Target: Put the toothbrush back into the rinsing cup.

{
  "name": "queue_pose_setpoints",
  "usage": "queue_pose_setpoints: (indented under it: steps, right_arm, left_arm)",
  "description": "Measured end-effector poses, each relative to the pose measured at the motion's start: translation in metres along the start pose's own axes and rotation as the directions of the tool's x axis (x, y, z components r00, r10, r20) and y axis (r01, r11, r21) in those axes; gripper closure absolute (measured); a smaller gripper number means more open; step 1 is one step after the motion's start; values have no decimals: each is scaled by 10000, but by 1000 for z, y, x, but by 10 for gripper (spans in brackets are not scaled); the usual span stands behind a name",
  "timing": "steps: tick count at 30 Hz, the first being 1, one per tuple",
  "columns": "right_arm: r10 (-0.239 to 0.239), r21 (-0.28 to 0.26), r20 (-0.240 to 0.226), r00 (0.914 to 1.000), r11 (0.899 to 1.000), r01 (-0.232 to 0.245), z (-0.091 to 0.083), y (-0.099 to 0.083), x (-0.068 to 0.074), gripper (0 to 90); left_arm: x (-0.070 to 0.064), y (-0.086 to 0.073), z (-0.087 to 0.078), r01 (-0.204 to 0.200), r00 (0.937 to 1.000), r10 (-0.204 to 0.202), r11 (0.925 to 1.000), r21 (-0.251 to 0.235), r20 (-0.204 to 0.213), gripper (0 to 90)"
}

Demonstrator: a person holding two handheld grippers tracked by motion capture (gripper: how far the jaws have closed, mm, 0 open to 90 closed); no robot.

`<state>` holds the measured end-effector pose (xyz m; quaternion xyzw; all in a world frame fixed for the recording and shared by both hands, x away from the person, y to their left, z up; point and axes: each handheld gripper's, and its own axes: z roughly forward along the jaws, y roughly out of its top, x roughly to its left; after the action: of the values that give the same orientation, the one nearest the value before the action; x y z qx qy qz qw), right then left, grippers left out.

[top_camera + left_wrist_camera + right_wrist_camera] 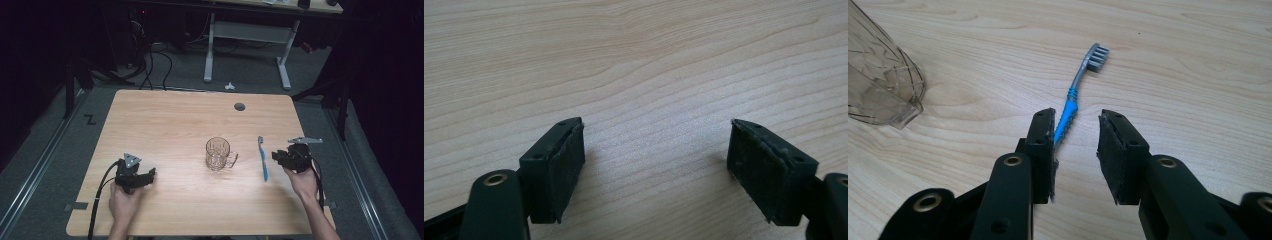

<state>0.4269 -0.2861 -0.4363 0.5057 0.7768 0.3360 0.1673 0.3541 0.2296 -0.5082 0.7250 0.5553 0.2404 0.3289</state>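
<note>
The right gripper [1075, 150], jaws open, should straddle the blue toothbrush [1068, 116] handle squarely before closing; left gripper [656, 165] rests open on the table [634, 60].

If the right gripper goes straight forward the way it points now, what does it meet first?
Most likely the blue toothbrush: it lies on the table just ahead of the open right gripper, its handle running beside one jaw. The glass mug stands off to the side, apparently out of that line.
</note>
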Motion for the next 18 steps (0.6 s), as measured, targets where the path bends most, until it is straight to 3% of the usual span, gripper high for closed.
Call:
queue_pose_setpoints:
  steps: [18]
  right_arm:
    - [-151,1050,-68,9999,9943,157,22,25,5,688]
  left_arm:
    - [0,0,0,3,10000,-3,10000,-3,0,236]
